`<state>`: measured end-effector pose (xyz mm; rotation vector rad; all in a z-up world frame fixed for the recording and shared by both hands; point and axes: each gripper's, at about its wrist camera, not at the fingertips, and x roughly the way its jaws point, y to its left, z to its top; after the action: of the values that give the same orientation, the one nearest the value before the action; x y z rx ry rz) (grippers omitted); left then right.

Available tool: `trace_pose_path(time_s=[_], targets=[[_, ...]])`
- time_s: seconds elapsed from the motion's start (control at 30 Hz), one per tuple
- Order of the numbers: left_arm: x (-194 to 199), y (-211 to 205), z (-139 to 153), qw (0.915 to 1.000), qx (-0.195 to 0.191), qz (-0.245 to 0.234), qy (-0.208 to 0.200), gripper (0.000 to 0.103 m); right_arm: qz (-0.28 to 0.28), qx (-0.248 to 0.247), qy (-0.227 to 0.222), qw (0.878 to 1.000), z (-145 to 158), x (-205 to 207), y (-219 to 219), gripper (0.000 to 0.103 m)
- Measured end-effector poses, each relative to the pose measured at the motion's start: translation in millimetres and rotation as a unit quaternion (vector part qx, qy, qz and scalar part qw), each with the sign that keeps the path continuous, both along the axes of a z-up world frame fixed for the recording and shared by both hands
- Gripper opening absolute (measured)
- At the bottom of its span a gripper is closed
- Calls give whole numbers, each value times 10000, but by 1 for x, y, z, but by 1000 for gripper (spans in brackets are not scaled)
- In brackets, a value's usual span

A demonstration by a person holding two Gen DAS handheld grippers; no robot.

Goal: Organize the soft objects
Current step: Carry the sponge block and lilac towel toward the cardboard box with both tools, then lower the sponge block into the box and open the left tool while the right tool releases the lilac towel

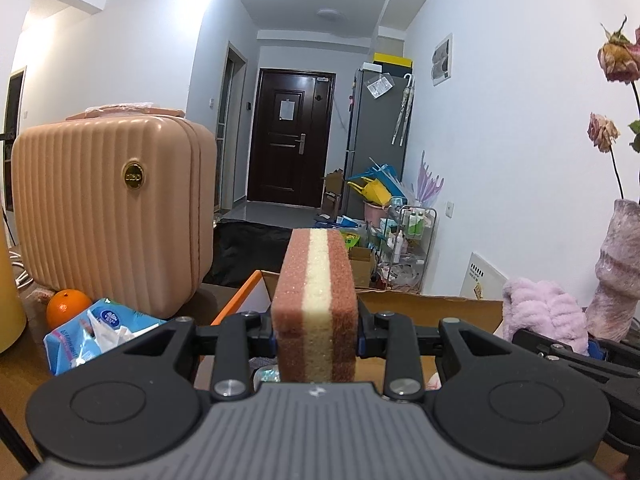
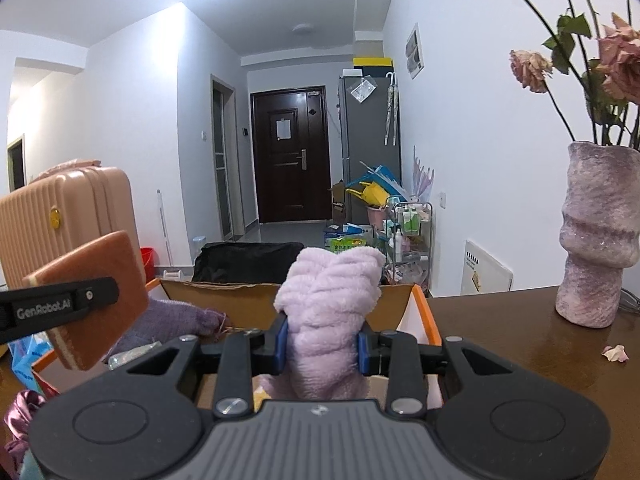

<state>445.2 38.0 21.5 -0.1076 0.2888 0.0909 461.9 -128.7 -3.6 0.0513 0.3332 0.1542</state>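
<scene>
While the left gripper (image 1: pixel 316 340) clamps a sponge (image 1: pixel 316 300), the right gripper (image 2: pixel 322 346) clamps a lilac cloth (image 2: pixel 328 308).

**Open box ahead, hemmed on both sides**

The cardboard box (image 2: pixel 404 300) is open at the top, though a purple knit (image 2: pixel 176 318) already fills its left part. Left of it, the pink suitcase (image 1: pixel 108 216), tissue pack (image 1: pixel 96 332) and orange (image 1: pixel 68 306) crowd the desk (image 2: pixel 520 344). Right, the vase (image 2: pixel 600 236) stands well apart, bare desk between.
</scene>
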Motion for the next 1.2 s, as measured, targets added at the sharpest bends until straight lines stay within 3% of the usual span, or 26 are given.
trace_pose_path(time_s=[0.47, 0.7, 1.07, 1.13, 1.2], targets=[[3, -10, -3, 9995, 239, -190, -98, 32, 122, -129, 85, 9998, -8, 14, 4, 31], [-2, -19, -3, 9979, 329, -534, -178, 32, 136, -89, 115, 9998, -9, 18, 2, 31], [11, -21, -13, 9970, 341, -685, 104, 33, 132, -130, 215, 9996, -11, 28, 2, 33], [11, -19, -13, 9974, 318, -644, 114, 44, 127, -159, 229, 9995, -11, 29, 2, 36], [10, -17, -13, 9981, 295, -530, 83, 69, 114, -182, 233, 9995, -13, 28, 3, 43]])
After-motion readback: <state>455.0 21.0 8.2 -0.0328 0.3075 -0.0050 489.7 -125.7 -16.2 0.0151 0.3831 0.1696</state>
